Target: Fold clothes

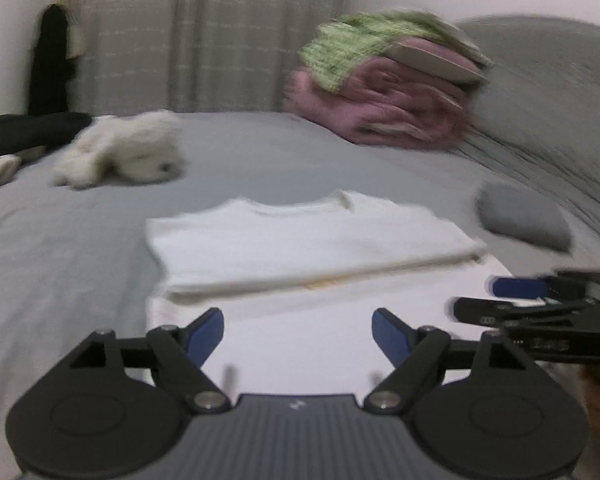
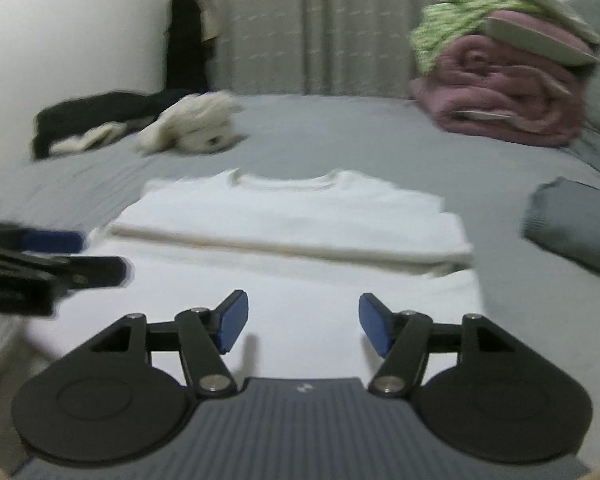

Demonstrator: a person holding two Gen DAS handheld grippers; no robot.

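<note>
One white T-shirt point(image 2: 284, 220) lies near-centre on the grey bed sheet point(image 2: 340, 140), its far half already folded over the near part. Judged light, soft and limp: it should be taken by pinching the doubled fold edge at both ends, or it may sag and slip. Left gripper point(image 1: 298, 332) and right gripper point(image 2: 300, 320) hover above the near cloth, jaws apart and empty. Far left: plush toy point(image 2: 196, 128) and dark clothes point(image 2: 92, 116). Far right: pink blanket point(image 2: 504, 92); curtain point(image 2: 320, 20) behind.
</note>
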